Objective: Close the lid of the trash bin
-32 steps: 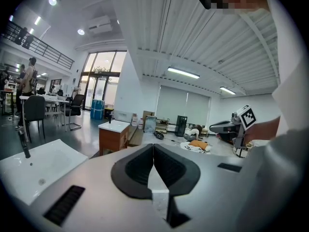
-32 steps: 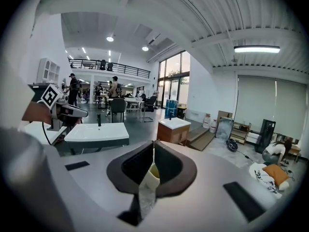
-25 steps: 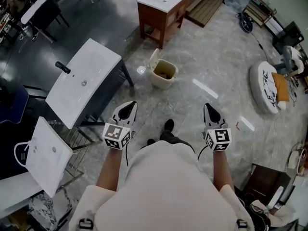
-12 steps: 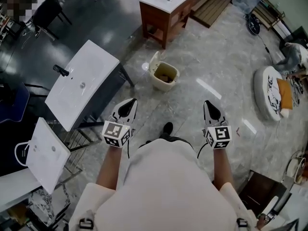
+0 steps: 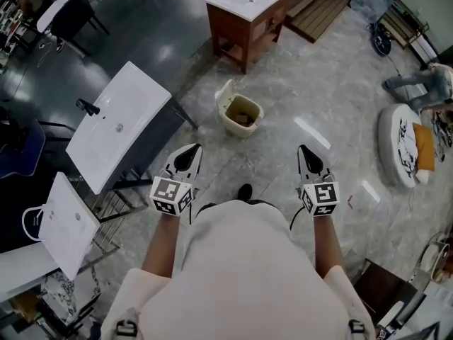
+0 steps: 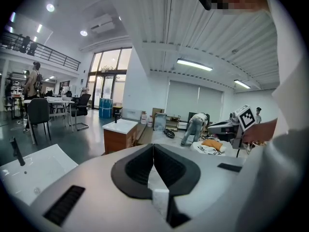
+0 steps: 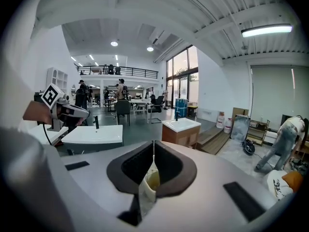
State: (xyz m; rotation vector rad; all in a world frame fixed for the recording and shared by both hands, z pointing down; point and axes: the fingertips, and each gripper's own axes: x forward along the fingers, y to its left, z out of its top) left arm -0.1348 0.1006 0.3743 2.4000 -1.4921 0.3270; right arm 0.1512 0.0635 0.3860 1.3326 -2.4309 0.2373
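Head view: a person (image 5: 241, 275) in a pale top stands on a grey marble floor (image 5: 318, 83), a gripper in each hand
Trash bin (image 5: 243, 117): cream, on the floor, far of both grippers and roughly midway between them; something brown lies inside
Lid (image 5: 225, 95): raised, standing at the bin's left rim, mouth uncovered
Left gripper (image 5: 190, 149): jaws pressed together on nothing, well apart from the bin
Right gripper (image 5: 304, 149): jaws together, nothing held, well apart from the bin
Wooden cabinet (image 5: 244, 20): far of the bin, white sink on top
White basin top (image 5: 117, 126): left of the bin, on a dark stand
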